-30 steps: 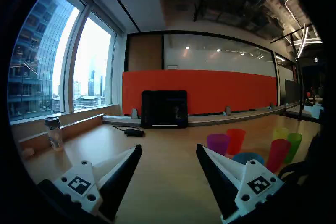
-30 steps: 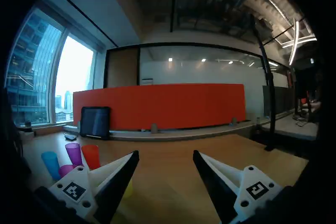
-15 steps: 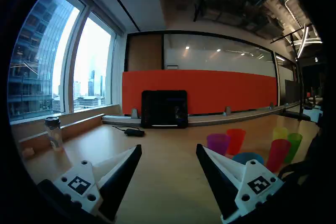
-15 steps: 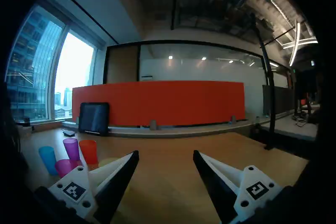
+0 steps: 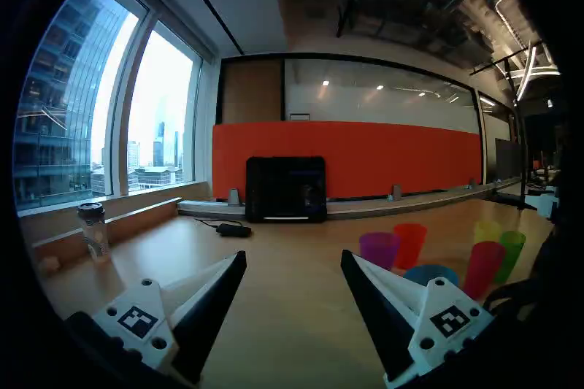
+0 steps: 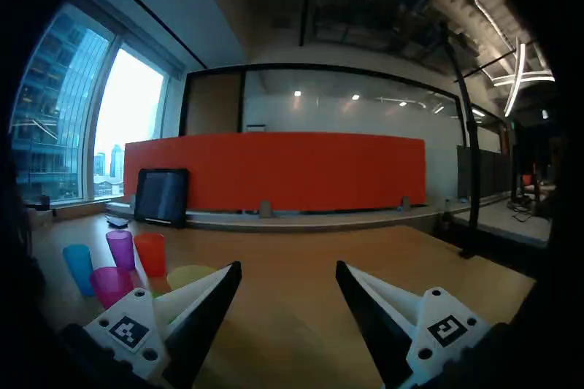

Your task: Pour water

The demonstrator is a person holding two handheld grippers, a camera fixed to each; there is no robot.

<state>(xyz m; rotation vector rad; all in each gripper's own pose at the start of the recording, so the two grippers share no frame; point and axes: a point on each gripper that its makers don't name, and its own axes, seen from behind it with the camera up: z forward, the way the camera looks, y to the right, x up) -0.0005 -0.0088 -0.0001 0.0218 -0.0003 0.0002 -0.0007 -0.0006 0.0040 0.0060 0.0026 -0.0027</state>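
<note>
Several plastic cups stand on the wooden table. In the left gripper view they cluster right of centre: purple cup [image 5: 379,249], orange cup [image 5: 409,244], blue cup [image 5: 431,273], pink cup [image 5: 484,267], yellow cup [image 5: 487,231] and green cup [image 5: 512,245]. My left gripper [image 5: 292,272] is open and empty, short of them. In the right gripper view the cups sit at the lower left: blue cup [image 6: 77,267], purple cup [image 6: 120,249], orange cup [image 6: 151,253], pink cup [image 6: 112,284], yellow cup [image 6: 191,275]. My right gripper [image 6: 287,276] is open with nothing between its fingers.
A lidded bottle [image 5: 93,231] stands at the table's left by the window ledge. A dark tablet [image 5: 285,189] leans against the orange partition [image 5: 350,157], with a small black adapter [image 5: 233,229] in front. A second desk [image 6: 504,221] lies to the right.
The right gripper has dipped and drawn nearer the cups; they sit higher in its view and the yellow cup has come out from behind the left finger. The left gripper has held still.
</note>
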